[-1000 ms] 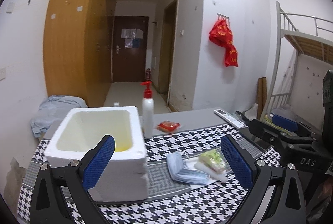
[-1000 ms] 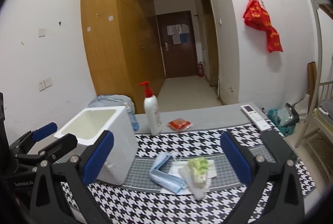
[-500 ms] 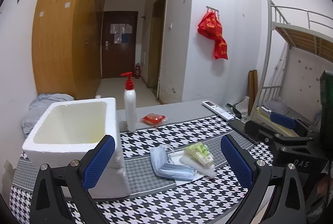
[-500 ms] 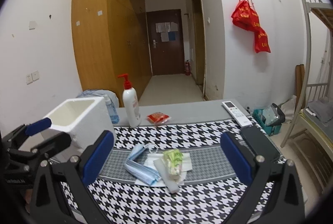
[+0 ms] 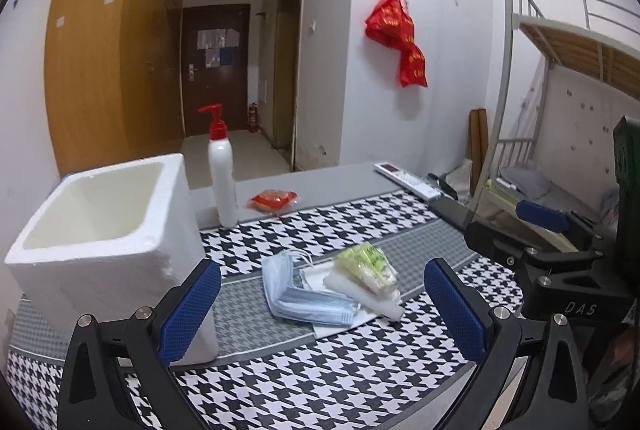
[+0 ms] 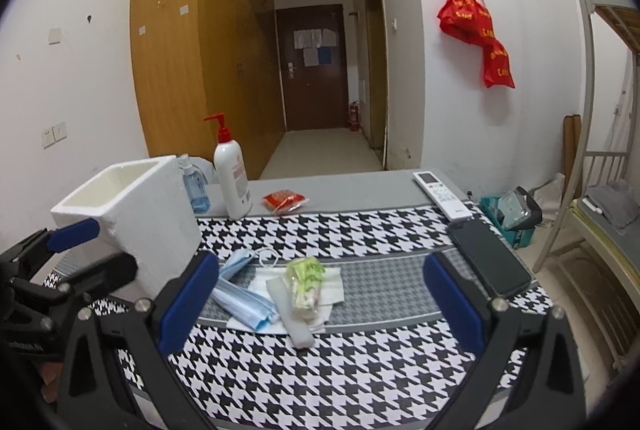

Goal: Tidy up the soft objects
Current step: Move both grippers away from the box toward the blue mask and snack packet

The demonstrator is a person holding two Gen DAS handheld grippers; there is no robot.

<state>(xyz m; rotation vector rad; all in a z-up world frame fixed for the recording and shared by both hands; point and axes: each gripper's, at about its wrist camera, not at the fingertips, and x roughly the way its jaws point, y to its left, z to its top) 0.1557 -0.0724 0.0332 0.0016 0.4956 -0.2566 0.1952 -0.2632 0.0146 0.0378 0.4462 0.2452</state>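
We find both grippers' lower bodies cut off by the frame edge. The foam box hides its floor from both views, so we cannot tell whether it holds anything; in the left wrist view it stands just beyond the left finger. Print on the green-and-white packet is too small to read.

The left gripper has its fingers spread wide, gripping nothing. The right gripper likewise has its fingers spread and bare.

The soft pile lies on the counter, ahead of and between the fingers in both views. It comprises a stack of blue face masks, ear loops trailing at the far end, lying toward the left finger; the packet resting on a white folded sheet; and a white roll touching the packet's left side.

Beyond the fingers we note a pump bottle, a red packet, a remote and a phone.
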